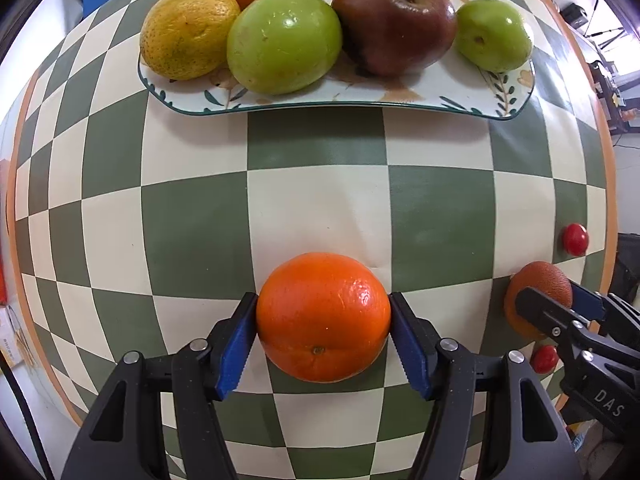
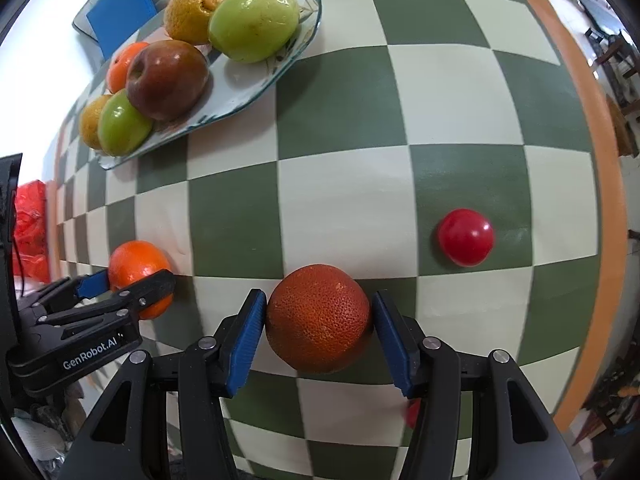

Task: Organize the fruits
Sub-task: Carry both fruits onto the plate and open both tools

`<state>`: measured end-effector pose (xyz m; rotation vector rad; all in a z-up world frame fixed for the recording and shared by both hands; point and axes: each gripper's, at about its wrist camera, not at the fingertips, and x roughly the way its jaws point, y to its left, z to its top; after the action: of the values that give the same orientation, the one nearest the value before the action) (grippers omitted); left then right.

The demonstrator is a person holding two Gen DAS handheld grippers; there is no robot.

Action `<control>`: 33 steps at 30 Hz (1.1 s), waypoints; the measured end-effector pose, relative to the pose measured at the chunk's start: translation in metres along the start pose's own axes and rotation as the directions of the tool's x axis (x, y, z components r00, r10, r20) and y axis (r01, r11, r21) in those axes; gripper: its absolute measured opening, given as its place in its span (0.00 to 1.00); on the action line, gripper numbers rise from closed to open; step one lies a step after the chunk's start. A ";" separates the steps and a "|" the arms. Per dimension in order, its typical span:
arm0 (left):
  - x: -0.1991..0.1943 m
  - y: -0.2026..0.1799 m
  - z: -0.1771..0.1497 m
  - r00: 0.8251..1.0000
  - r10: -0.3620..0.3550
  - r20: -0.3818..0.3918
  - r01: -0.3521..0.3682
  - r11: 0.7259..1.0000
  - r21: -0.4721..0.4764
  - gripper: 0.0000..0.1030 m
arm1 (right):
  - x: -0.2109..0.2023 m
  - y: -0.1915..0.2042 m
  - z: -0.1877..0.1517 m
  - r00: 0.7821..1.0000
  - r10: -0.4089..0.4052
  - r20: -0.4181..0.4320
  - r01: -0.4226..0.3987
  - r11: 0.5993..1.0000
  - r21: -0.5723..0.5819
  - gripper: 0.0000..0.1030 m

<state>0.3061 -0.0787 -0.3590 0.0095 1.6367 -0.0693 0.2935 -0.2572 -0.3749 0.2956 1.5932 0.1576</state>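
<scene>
Each hand-held gripper grasps fruit: left (image 1: 323,316) an orange (image 1: 323,316), right (image 2: 319,324) a darker orange (image 2: 319,324); round skins may slip from the pads.

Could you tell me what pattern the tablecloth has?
Green-and-cream checkered tablecloth with an orange border; right wrist view shows it best.

Bright, even light from above gives white glare spots on the green apple (image 1: 284,42), dark apple (image 1: 394,20) and red tomato (image 2: 465,237); shadows under the fruit are soft. Fisheye bends the checked desk (image 1: 316,200), corners vignette black, and far edges blur
</scene>
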 end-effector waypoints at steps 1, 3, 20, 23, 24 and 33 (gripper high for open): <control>-0.004 0.001 0.000 1.000 -0.012 0.003 0.012 1.000 -0.006 0.60 | -0.001 0.000 0.000 1.000 0.027 0.000 -0.027 1.000 0.014 0.56; -0.020 0.007 0.004 0.999 -0.040 0.009 0.040 0.999 -0.013 0.60 | -0.006 0.002 0.003 0.997 0.072 0.013 -0.073 0.997 0.032 0.56; -0.124 0.093 0.124 0.975 -0.050 0.215 0.078 0.989 -0.122 0.60 | -0.026 0.073 0.112 0.977 -0.002 0.214 0.013 0.999 -0.051 0.56; -0.108 0.107 0.150 0.984 -0.031 0.173 0.057 0.987 -0.148 0.60 | -0.024 0.077 0.116 0.973 -0.020 0.230 0.034 0.998 -0.057 0.55; -0.099 0.112 0.159 0.988 -0.026 0.155 0.050 0.986 -0.157 0.60 | -0.024 0.075 0.115 0.972 -0.018 0.235 0.030 0.998 -0.051 0.56; -0.058 0.128 0.188 0.996 -0.051 0.076 0.065 0.978 -0.197 0.61 | -0.021 0.063 0.112 0.971 0.036 0.235 -0.034 0.999 -0.013 0.56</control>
<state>0.5037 0.0418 -0.3180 -0.1923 1.5668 0.0494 0.4110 -0.2119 -0.3428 0.3240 1.3522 0.1512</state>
